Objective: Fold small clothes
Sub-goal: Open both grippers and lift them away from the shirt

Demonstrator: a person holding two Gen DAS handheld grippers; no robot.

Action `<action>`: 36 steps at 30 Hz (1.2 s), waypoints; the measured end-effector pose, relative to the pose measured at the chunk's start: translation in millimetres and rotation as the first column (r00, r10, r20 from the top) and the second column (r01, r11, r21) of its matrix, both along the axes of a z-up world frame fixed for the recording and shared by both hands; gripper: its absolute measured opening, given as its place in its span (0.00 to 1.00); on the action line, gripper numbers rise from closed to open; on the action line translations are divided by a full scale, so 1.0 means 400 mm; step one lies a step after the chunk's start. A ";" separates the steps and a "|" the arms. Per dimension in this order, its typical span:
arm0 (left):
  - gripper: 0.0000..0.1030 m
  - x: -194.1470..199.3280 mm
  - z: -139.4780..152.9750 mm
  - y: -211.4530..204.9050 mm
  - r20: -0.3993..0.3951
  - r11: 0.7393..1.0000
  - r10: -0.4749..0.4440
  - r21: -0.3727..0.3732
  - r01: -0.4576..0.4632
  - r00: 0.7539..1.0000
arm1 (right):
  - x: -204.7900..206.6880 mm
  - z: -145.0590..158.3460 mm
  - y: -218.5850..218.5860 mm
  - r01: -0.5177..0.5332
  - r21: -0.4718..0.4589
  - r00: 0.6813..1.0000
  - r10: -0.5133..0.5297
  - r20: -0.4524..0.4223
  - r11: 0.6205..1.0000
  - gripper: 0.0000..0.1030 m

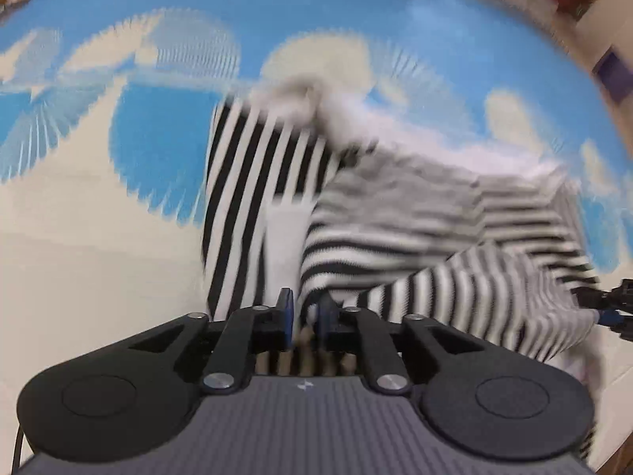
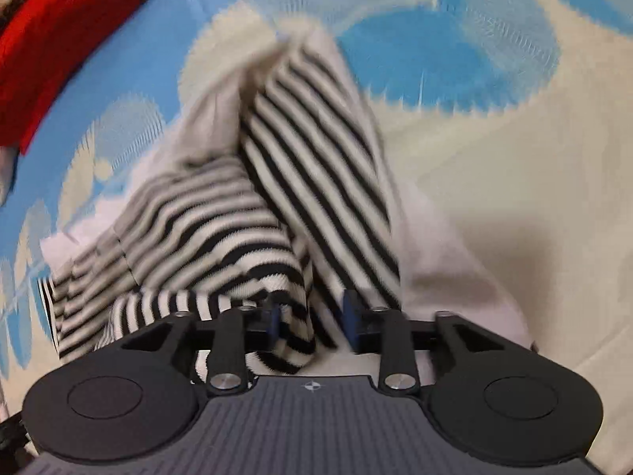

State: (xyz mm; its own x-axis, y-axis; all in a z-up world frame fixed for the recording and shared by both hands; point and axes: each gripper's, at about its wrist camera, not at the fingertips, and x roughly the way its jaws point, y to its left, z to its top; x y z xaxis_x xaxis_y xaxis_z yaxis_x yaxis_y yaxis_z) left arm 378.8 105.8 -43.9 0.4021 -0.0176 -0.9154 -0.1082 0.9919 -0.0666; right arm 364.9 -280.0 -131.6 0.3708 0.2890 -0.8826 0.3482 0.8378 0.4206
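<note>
Black-and-white striped garment [image 1: 356,229] lies bunched and creased on blue-and-cream sheet [image 1: 118,237].

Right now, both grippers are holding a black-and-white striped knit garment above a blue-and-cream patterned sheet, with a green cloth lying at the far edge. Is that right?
Almost. The cloth at the far edge is red, not green; the right wrist view shows it plainly. The rest holds: the left gripper and the right gripper each have the black-and-white striped knit garment between their fingers, above the blue-and-cream patterned sheet.
</note>
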 end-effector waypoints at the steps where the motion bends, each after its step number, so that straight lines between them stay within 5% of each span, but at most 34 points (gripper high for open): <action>1: 0.24 -0.001 0.022 -0.002 0.047 1.000 -0.010 -0.012 0.010 0.999 | 0.000 0.037 0.004 -0.007 -0.045 0.998 0.010 0.061 0.999 0.38; 5: 0.26 -0.009 0.049 -0.029 0.130 0.997 -0.061 -0.030 0.066 0.990 | -0.010 0.118 0.029 -0.056 -0.140 0.967 0.089 0.240 0.989 0.50; 8: 0.26 -0.003 -0.002 -0.040 0.053 0.995 -0.068 -0.064 0.072 0.996 | 0.004 0.063 0.036 -0.141 -0.010 0.978 0.141 0.156 0.990 0.50; 11: 0.21 0.004 -0.077 -0.044 -0.099 0.997 -0.081 -0.016 0.080 0.992 | 0.011 -0.014 0.041 -0.143 -0.057 0.990 0.143 -0.008 0.988 0.49; 17: 0.21 -0.004 -0.025 -0.057 0.017 0.995 -0.099 -0.013 0.100 0.995 | 0.010 0.003 0.014 -0.121 -0.017 0.991 0.122 0.054 0.993 0.49; 20: 0.21 -0.007 -0.085 -0.055 -0.095 0.997 -0.072 0.031 0.075 0.993 | 0.000 -0.034 0.030 -0.140 -0.070 0.990 0.137 -0.040 0.988 0.49; 22: 0.21 -0.042 -0.064 -0.052 -0.108 0.998 -0.036 0.050 0.042 0.993 | -0.012 -0.009 0.017 -0.101 -0.041 0.994 0.100 -0.033 0.994 0.49; 25: 0.25 -0.118 0.083 -0.081 0.080 0.992 -0.112 0.073 0.107 0.990 | -0.073 0.159 -0.022 -0.034 -0.048 0.983 0.042 0.178 0.998 0.49; 30: 0.26 -0.295 0.302 -0.083 0.290 0.986 -0.157 0.094 0.135 0.944 | -0.252 0.406 -0.094 -0.005 -0.082 0.887 0.043 0.460 0.997 0.49; 34: 0.32 -0.487 0.394 -0.082 0.436 0.978 -0.187 0.169 0.124 0.880 | -0.452 0.460 -0.149 -0.026 -0.108 0.821 0.083 0.564 0.994 0.61; 36: 0.33 -0.592 0.399 -0.077 0.473 0.978 -0.194 0.162 0.132 0.859 | -0.541 0.431 -0.173 -0.017 -0.105 0.823 0.073 0.563 0.994 0.62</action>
